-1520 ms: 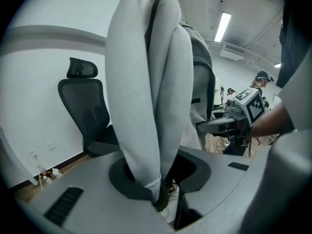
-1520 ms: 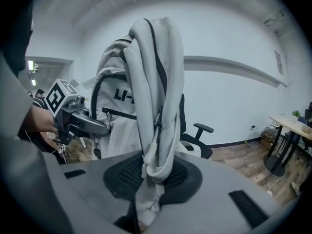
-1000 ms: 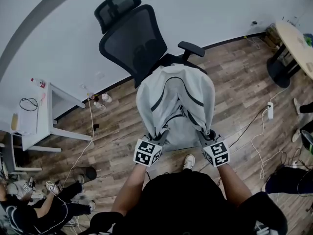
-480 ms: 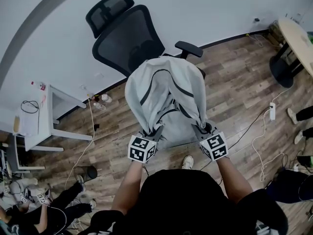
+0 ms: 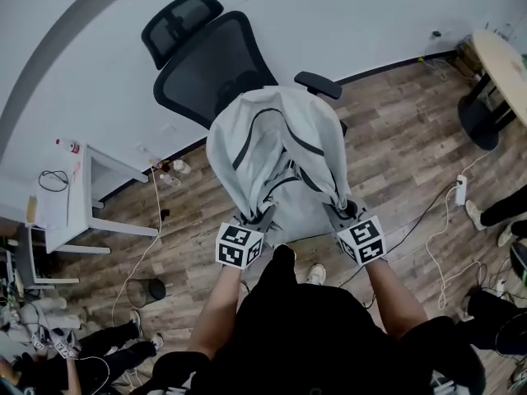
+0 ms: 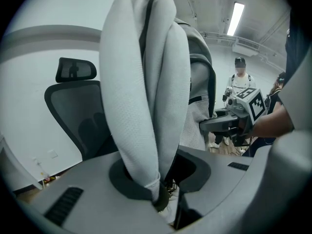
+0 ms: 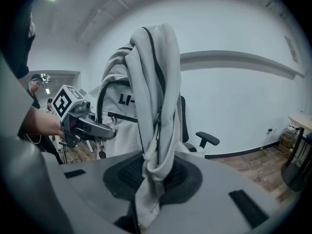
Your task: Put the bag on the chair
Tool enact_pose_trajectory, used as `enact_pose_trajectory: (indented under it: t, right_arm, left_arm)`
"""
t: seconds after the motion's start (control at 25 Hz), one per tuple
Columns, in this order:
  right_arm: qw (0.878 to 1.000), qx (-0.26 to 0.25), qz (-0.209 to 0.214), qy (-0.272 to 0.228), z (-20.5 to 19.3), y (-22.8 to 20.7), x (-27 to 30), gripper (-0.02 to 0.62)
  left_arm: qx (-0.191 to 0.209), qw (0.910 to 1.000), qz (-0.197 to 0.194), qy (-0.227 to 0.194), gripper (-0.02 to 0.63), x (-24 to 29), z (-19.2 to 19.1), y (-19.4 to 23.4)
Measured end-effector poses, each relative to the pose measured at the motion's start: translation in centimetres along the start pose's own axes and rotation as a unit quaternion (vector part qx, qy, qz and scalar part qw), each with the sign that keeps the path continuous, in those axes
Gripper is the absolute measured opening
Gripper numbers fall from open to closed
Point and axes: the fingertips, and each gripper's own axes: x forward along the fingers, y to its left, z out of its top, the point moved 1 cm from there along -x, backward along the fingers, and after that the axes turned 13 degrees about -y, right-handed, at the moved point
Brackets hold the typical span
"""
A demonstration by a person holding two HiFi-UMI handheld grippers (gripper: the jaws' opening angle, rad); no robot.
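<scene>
Grey backpack [image 5: 276,151] is held up in front of the black office chair [image 5: 206,72], its fabric clenched in the fingers of the left gripper [image 5: 260,218] and right gripper [image 5: 339,212]; carrying is judged under way, with lowering onto the seat needed next

White side table [image 5: 62,212] by wall [image 5: 370,6], round table [image 5: 499,66] at right, power strip [image 5: 460,191] on wooden floor [image 5: 395,146]
</scene>
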Motion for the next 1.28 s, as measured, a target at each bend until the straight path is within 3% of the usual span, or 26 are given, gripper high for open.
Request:
enact_pose_trajectory:
  t: [0.48, 1.28]
  right_arm:
    - [1.0, -0.006, -0.021, -0.008, 1.6, -2.4, 4.7, 0.078]
    - [0.997, 0.001, -0.073, 0.013, 6.0, -6.1, 19.9, 0.078]
  left_arm:
    - [0.008, 0.9998, -0.01, -0.011, 0.097, 3.5, 1.8, 4.3]
    - [-0.003, 0.9973, -0.072, -0.015, 0.097, 10.8, 6.2, 19.3]
